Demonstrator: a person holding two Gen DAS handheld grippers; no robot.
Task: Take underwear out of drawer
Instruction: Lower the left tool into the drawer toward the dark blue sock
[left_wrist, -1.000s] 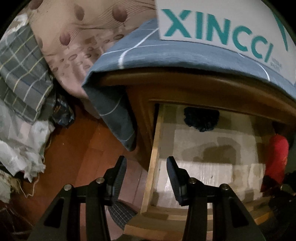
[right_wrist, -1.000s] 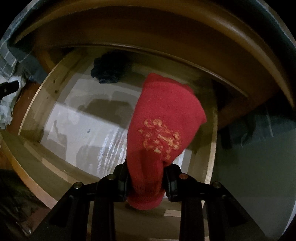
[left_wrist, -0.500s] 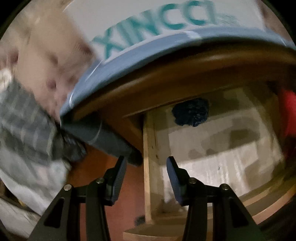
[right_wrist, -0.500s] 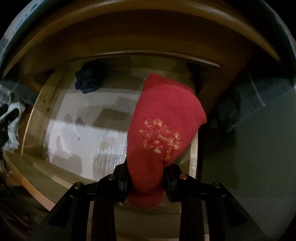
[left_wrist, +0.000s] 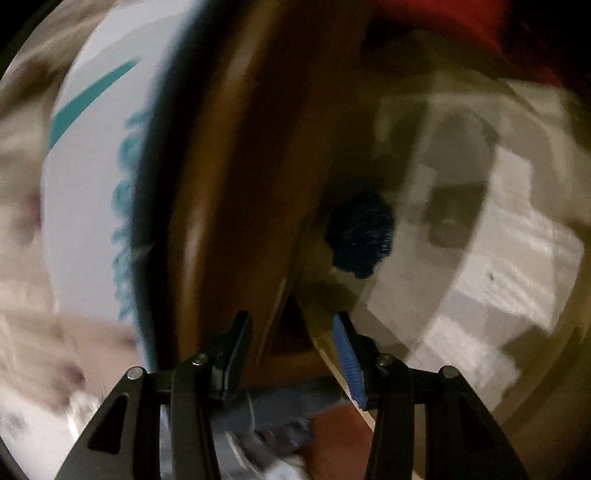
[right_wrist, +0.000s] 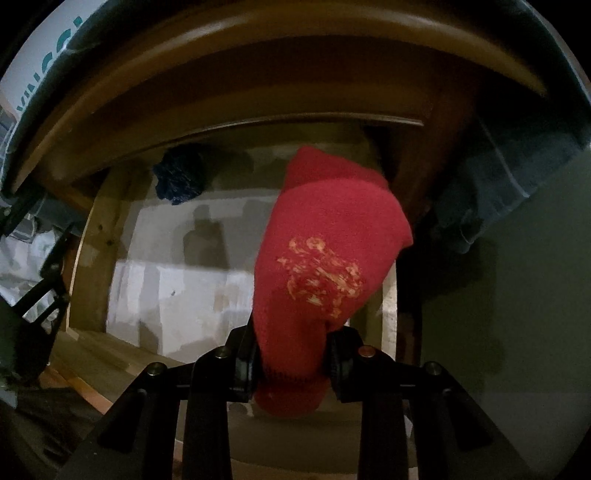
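While the right gripper (right_wrist: 291, 363) pinches the red knitted garment (right_wrist: 328, 258), the left gripper (left_wrist: 291, 354) stands half-spread, empty. It should aim for the dark blue crumpled bundle (left_wrist: 360, 236) at the wooden drawer (right_wrist: 88, 251) back, clearing the side wall.

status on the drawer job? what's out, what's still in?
Done: the drawer stands open. In hand: the right gripper is shut on the red garment, which hangs over the drawer's right side, not yet carried clear. Left: the dark blue bundle lies at the back of the drawer; the left gripper is open and empty, pointing toward it but short of it.
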